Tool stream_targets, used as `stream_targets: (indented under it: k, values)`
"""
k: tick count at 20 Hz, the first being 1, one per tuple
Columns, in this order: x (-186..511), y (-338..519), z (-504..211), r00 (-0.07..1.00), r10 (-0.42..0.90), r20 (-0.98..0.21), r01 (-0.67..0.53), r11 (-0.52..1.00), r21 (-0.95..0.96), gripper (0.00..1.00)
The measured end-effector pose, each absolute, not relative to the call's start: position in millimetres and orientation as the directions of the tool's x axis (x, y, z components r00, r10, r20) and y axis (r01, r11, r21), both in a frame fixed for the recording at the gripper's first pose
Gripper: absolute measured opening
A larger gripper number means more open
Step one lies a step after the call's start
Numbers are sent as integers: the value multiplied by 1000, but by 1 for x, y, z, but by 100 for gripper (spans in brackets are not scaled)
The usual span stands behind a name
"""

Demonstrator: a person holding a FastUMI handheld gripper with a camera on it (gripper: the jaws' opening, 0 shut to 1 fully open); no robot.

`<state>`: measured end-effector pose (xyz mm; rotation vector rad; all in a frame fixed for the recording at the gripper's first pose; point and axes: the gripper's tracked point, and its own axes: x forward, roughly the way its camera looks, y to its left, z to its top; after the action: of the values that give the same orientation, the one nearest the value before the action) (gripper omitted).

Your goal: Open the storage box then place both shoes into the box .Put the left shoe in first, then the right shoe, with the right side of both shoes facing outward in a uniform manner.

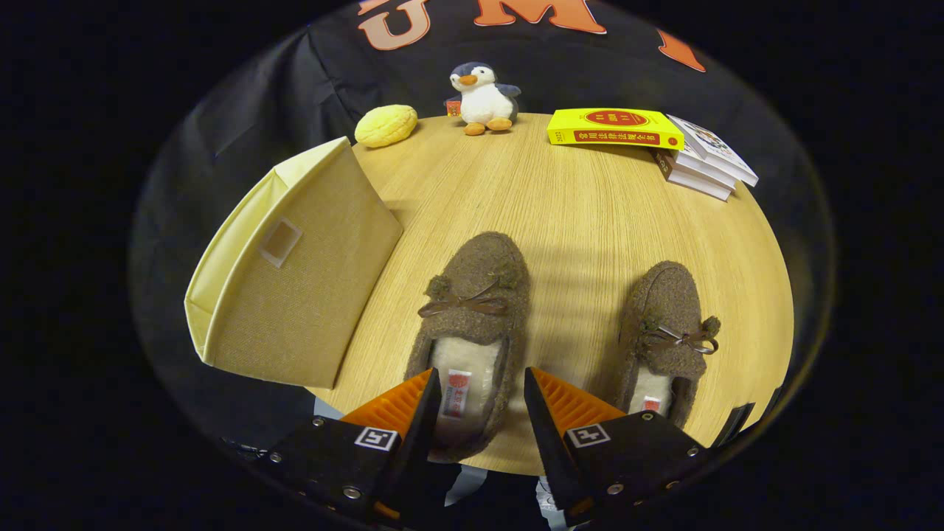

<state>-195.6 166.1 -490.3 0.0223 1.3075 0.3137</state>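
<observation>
Round wood-grain counter (590,221), pale, grain running away toward the booth wall. Along its far rim, upper middle of frame: plush penguin (483,96), upright, white belly, orange beak and feet, grey-blue wings. Just left of it, apart, a yellow bun-shaped soft toy (386,125) with a crosshatched top. Upper right: thick yellow book (616,128) lying flat, spine showing; its right end rests on a short stack of books (704,164) with white page edges. Black cloth wall (295,81) behind all.

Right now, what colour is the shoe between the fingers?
Brown, with a pale fleecy lining; the shoe shows best in the gripper view.
</observation>
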Motion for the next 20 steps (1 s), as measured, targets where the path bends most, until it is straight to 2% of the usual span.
stream_targets:
  k: [4, 5, 8, 11, 15, 20]
  values:
    - [-190, 161, -518, 191, 188, -963, -219, 965, 145, 58]
    - [-187, 163, -521, 190, 193, -963, -210, 966, 152, 52]
    - [-175, 163, -530, 199, 184, -963, -168, 974, 151, 44]
    - [-178, 169, -538, 160, 207, -965, -97, 976, 193, 32]
    - [-179, 171, -541, 114, 265, -957, -12, 964, 266, 21]
    - [-178, 169, -535, 114, 289, -950, 114, 947, 302, 6]
